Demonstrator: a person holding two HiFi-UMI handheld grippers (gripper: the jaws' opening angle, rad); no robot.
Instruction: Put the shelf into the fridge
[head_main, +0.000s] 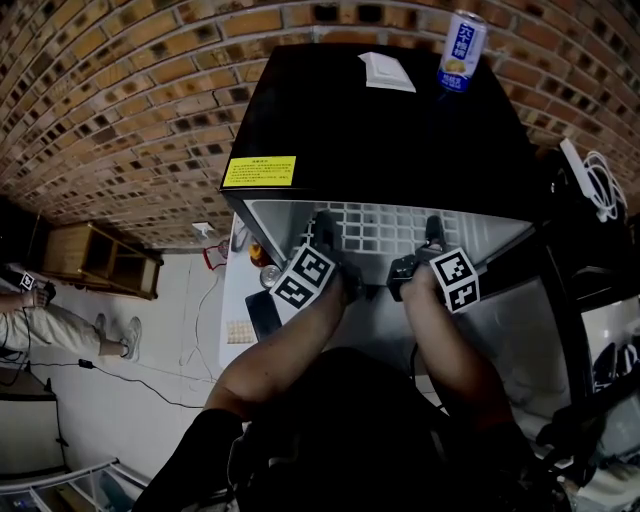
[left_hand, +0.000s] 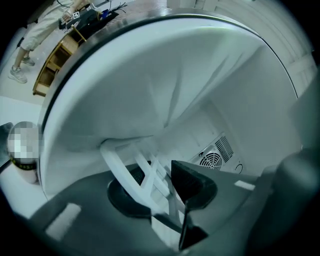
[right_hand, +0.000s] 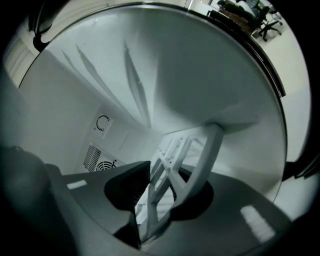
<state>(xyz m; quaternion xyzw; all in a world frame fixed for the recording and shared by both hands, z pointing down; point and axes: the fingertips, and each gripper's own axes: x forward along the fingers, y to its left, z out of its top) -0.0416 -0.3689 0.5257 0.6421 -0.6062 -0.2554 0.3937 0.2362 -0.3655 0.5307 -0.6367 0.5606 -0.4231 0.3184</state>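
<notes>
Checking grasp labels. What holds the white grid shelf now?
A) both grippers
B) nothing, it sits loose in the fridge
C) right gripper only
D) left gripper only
A: the left gripper and the right gripper each have their jaws shut on a bar of the shelf, at the mouth of the fridge.

The shelf (head_main: 385, 222) lies in the fridge (head_main: 380, 130), left gripper (head_main: 324, 226) and right gripper (head_main: 433, 233) side by side at its front edge, can (head_main: 461, 50) atop the fridge's far right corner.

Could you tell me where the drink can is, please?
Head view: the can stands on top of the black fridge, near its far right corner, beside a flat white object.
</notes>
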